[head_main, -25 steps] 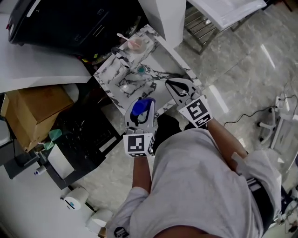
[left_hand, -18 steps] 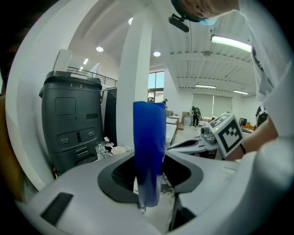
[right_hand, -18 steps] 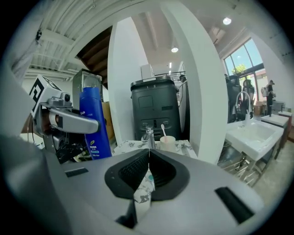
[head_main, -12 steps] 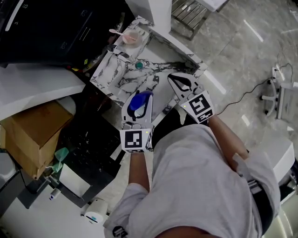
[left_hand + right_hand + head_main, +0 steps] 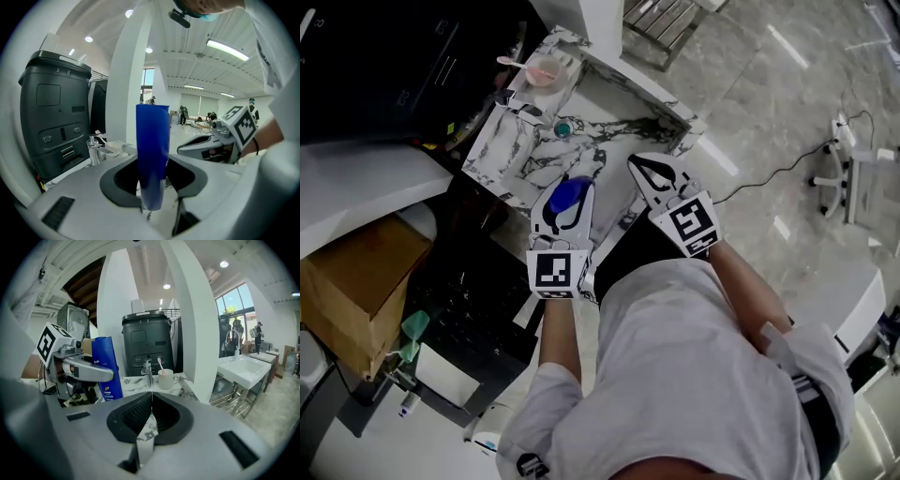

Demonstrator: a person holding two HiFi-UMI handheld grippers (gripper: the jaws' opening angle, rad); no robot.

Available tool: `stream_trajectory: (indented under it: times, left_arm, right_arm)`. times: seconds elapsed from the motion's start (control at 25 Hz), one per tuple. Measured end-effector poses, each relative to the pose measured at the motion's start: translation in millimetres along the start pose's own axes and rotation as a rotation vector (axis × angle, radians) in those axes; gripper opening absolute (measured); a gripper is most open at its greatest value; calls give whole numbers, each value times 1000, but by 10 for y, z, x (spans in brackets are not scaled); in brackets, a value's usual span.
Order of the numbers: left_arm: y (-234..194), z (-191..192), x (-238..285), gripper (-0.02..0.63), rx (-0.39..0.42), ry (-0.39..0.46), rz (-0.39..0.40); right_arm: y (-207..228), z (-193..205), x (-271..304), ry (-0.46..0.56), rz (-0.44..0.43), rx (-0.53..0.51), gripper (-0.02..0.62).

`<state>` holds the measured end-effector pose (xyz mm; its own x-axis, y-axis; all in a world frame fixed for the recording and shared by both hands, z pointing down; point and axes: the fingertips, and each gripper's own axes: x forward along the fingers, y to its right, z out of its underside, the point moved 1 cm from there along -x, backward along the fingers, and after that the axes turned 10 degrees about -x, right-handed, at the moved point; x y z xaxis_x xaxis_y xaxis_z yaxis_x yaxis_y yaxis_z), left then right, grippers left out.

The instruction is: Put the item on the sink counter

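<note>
The person's grey shirt (image 5: 694, 375) fills the bottom of the head view. Both forearms reach forward from it side by side, the left forearm (image 5: 555, 328) bare and nearly straight, the right forearm (image 5: 745, 286) angled in from the right. Each hand points its gripper ahead and a little downward at the counter (image 5: 609, 103).

The left gripper (image 5: 569, 190) pinches a blue bottle (image 5: 152, 154) between its jaws, which stand wide around it. The bottle stands upright, its lower end down between the pads. From above it sits over the counter's near edge, left of the basin. Whether its base touches the marble I cannot tell.

The right gripper (image 5: 151, 397) is just beside the left one, to its right and apart from it. Its jaws are pressed together with nothing between them, the tips over the counter's near rim.

Farther on, at the counter's back left, a chrome faucet (image 5: 147, 371) stands beside a cup (image 5: 165, 377) that holds a toothbrush (image 5: 160, 363). Behind them rises a black machine (image 5: 147, 341), and a white pillar (image 5: 197, 310) stands to its right. A cardboard box (image 5: 347, 291) sits on the floor to the person's left.
</note>
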<state>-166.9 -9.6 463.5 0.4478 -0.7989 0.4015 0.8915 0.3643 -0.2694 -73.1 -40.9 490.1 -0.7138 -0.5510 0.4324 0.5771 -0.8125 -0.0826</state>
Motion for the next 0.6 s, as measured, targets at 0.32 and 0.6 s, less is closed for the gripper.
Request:
stream_trajectory:
  times: [0.32,0.6]
  left_arm:
    - [-234,14,110,167,-21,8,-37]
    - [-487,129,156,167,-34,4,-53]
  right_arm:
    - [68,67,226,-28,-18,-1,5]
    - [-60,146,445,-55,-60,-1,5]
